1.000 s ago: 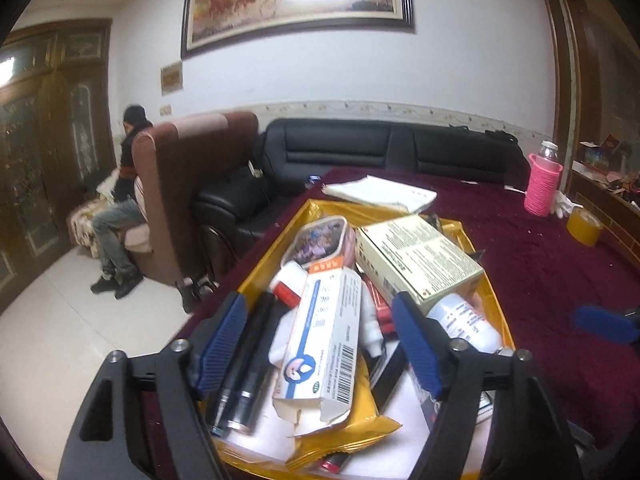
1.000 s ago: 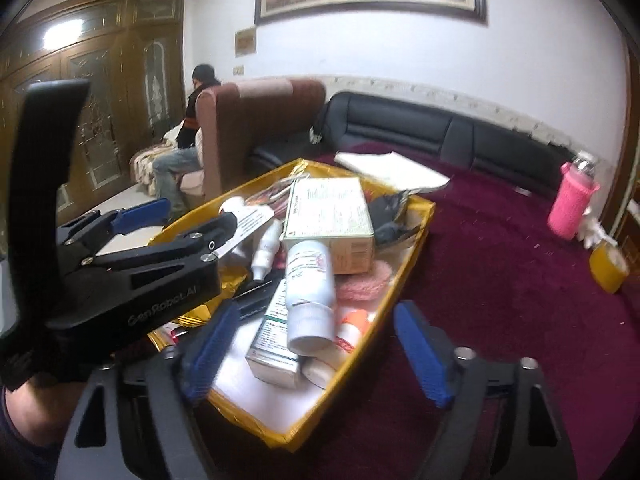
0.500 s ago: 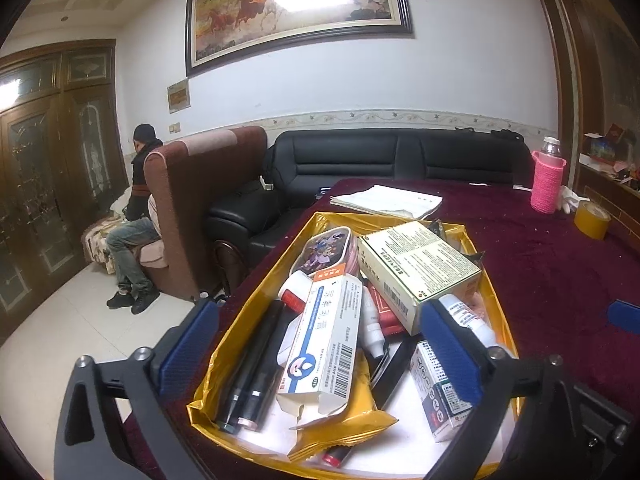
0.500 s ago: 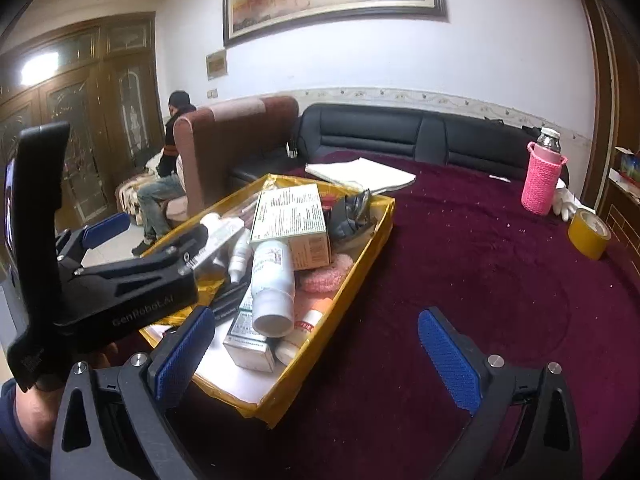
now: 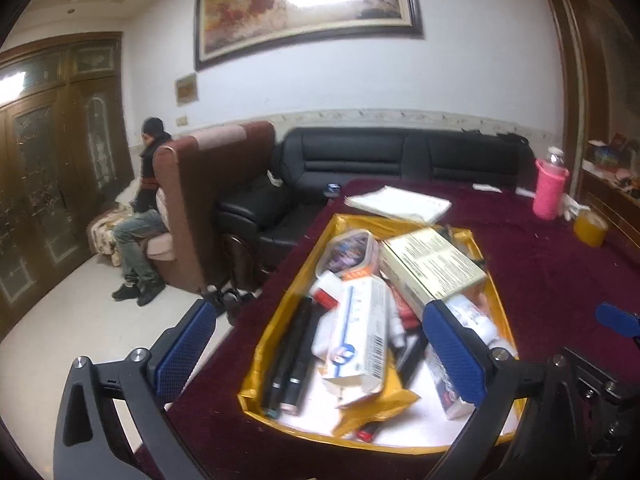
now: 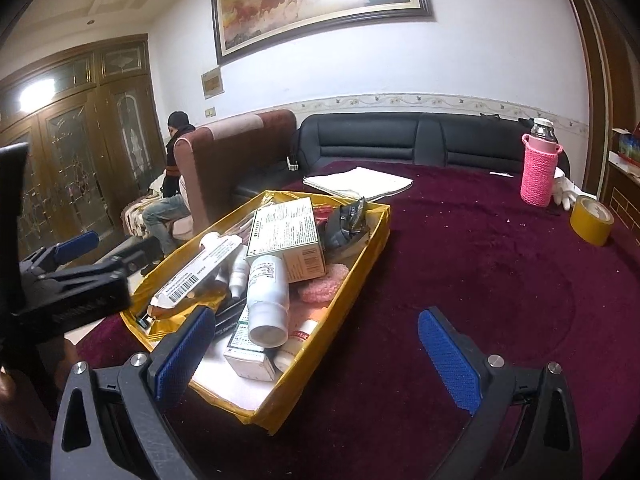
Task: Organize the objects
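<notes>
Left wrist view: the left gripper (image 5: pixel 318 350) hangs with its blue pads spread wide and nothing pinched, above the near end of a gold tray (image 5: pixel 262 354) on the maroon tablecloth (image 5: pixel 560 264). Between and just beyond the pads lie a white carton with a barcode (image 5: pixel 358 336), two dark pens (image 5: pixel 294 354) to its left and a yellow packet (image 5: pixel 376 404) under its near end; a cream box (image 5: pixel 430 266) sits further ahead. Well beyond, to the right, stand a pink-sleeved bottle (image 5: pixel 550 188) and a yellow tape roll (image 5: pixel 590 230) — a seated person (image 5: pixel 146 208) is far off to the left.

Right wrist view: the right gripper (image 6: pixel 316 354) is likewise spread and empty, its left pad over the tray's near corner (image 6: pixel 260 420), its right pad over bare cloth. A white bottle (image 6: pixel 268 300) lies on its side just ahead of the left pad. The left gripper's black body (image 6: pixel 64 286) shows at far left — a stack of papers (image 6: pixel 358 182) lies beyond the tray.
</notes>
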The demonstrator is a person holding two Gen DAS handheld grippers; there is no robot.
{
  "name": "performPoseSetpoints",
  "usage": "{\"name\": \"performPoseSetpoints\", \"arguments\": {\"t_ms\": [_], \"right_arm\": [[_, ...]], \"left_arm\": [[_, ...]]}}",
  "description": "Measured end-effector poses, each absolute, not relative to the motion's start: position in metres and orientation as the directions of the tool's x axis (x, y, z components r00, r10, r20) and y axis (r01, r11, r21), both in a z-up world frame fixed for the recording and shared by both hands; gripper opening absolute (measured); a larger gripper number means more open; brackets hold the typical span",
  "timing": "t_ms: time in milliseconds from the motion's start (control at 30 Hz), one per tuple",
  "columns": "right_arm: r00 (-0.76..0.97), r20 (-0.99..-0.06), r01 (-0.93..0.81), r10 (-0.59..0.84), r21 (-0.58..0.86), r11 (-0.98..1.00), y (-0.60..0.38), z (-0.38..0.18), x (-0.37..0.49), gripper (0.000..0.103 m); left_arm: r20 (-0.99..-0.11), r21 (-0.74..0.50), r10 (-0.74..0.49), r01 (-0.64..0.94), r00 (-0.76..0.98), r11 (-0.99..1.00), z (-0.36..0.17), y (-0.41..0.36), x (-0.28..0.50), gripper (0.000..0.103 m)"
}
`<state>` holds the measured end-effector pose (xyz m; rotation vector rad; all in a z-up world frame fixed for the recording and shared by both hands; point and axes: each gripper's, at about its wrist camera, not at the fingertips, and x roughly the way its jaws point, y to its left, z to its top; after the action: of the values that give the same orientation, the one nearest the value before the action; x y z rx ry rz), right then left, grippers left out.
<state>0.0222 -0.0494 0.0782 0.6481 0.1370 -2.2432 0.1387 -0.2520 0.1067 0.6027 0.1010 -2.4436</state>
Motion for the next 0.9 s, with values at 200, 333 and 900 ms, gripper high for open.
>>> {"name": "performPoseSetpoints", "arguments": {"t_ms": [200, 333, 900], "right_arm": [[-0.566, -0.481, 0.721, -0.67, 0.105, -0.684, -0.05, 0.079, 0.025, 0.103], [-0.57, -0.476, 0.722, -0.67, 0.099, -0.685, -0.05, 0.079, 0.026, 0.103], [-0.569, -0.477, 0.721, -0.669, 0.102, -0.686, -0.05, 0.078, 0.023, 0.103]], "left_arm": [[-0.442, 0.141, -0.595, 0.603, -0.671, -0.785, 0.106, -0.249, 0.148, 0.103], [-0.465, 0.111, -0.591, 0.619, -0.659, -0.777, 0.104, -0.256, 0.15, 0.103], [-0.463, 0.1, -0.613, 0.65, -0.64, -0.753, 0.102, -0.264, 0.155, 0.103]]}}
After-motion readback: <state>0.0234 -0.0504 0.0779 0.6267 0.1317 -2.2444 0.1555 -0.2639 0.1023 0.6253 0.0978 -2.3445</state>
